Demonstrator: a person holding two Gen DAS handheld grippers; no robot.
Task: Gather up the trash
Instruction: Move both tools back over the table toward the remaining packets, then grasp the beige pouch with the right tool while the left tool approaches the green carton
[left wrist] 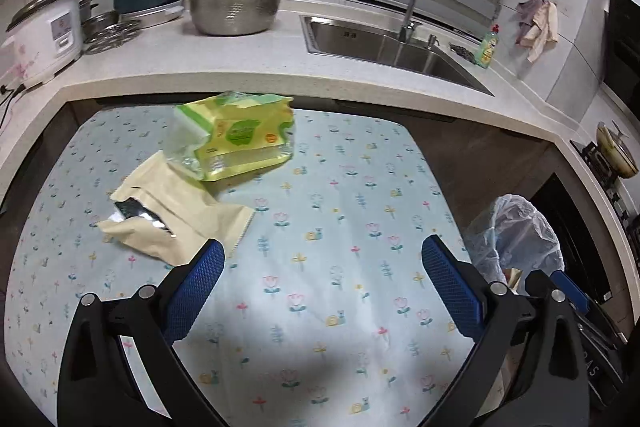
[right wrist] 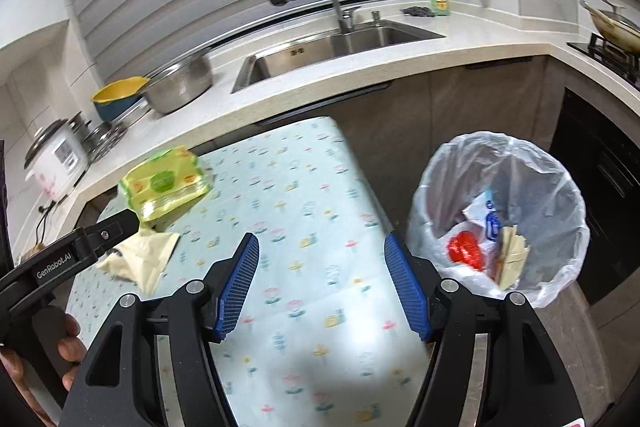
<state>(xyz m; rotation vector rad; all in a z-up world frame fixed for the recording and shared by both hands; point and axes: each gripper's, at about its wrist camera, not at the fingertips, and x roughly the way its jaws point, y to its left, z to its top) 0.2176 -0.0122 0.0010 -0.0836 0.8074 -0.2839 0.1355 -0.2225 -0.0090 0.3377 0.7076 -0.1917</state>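
A yellow-green wrapper (left wrist: 236, 139) (right wrist: 166, 183) lies at the far end of the flowered table (left wrist: 320, 267). A torn beige foil-lined pouch (left wrist: 176, 215) (right wrist: 140, 259) lies just in front of it. My left gripper (left wrist: 322, 251) is open over the cloth, with nothing between its blue pads; its left fingertip is close to the pouch's corner. My right gripper (right wrist: 320, 243) is open and empty above the table's right edge, beside the trash bin (right wrist: 500, 219). The bin has a clear liner and holds red, white and beige scraps. The left gripper's black body (right wrist: 80, 247) shows in the right wrist view.
A light counter (left wrist: 260, 67) wraps behind the table with a rice cooker (left wrist: 40, 31), steel bowl (left wrist: 234, 9), sink (left wrist: 384, 43) and tap. A dish-soap bottle (left wrist: 489, 47) stands by the sink. A stove with a pan (right wrist: 612, 27) is at the far right. A hand (right wrist: 68, 343) holds the left gripper.
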